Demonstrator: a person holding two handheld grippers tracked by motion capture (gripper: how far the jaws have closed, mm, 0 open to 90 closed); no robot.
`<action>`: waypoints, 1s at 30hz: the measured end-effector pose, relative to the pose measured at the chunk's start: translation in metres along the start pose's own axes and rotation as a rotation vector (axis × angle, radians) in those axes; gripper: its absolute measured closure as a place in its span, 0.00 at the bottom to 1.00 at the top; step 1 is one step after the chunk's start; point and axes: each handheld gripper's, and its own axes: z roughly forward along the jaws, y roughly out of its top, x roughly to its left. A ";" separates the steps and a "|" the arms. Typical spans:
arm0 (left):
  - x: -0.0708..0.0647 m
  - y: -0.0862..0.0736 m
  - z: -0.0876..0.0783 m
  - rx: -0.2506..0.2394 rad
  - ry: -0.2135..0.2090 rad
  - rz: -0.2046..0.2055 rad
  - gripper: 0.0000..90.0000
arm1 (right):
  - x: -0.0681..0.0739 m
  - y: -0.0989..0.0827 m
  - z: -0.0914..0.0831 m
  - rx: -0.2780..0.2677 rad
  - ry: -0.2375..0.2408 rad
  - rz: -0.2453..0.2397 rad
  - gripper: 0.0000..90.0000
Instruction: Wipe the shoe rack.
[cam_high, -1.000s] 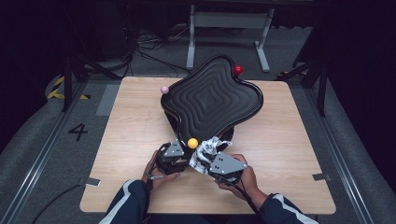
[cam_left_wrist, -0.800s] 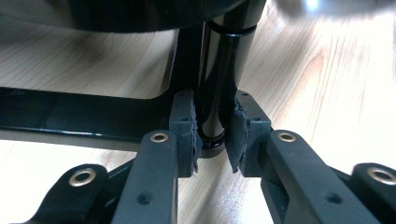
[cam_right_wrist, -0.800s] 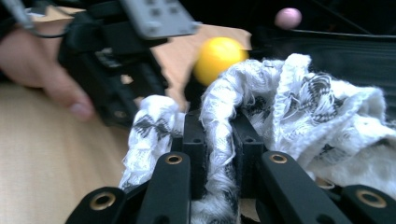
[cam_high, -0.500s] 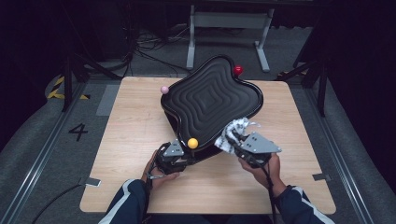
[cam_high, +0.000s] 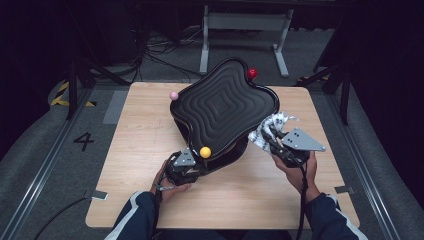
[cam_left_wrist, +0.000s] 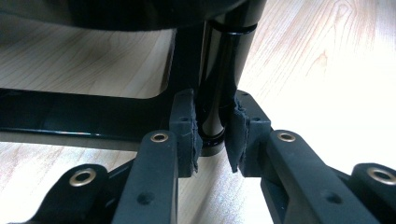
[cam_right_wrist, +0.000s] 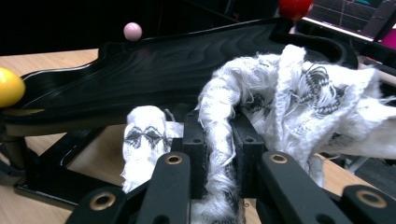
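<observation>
White rag (cam_right_wrist: 261, 116) bunched up at the right edge of the black wavy tray (cam_high: 222, 107), pinched tight in the right gripper (cam_right_wrist: 219, 135). Left gripper (cam_left_wrist: 212, 133) clamped on the tray's black leg (cam_left_wrist: 219, 70) by the yellow ball (cam_high: 205, 152). Pink ball (cam_high: 173, 95) and red ball (cam_high: 252, 73) farther back, above the wooden tabletop (cam_high: 140, 140).

The right gripper (cam_high: 270, 134), clamped on the white cloth (cam_high: 267, 127), has shifted from lower centre toward the frame's right, beside the black tray (cam_high: 225, 105).
</observation>
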 end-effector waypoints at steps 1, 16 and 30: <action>0.000 0.000 0.000 0.000 -0.001 -0.001 0.81 | 0.003 0.000 0.001 0.002 0.009 -0.007 0.88; 0.000 0.001 0.000 0.005 -0.001 -0.006 0.81 | 0.073 0.001 0.027 0.053 0.218 -0.122 0.88; 0.000 0.001 0.001 0.003 0.000 -0.003 0.81 | 0.125 0.001 0.041 0.073 0.351 -0.221 0.88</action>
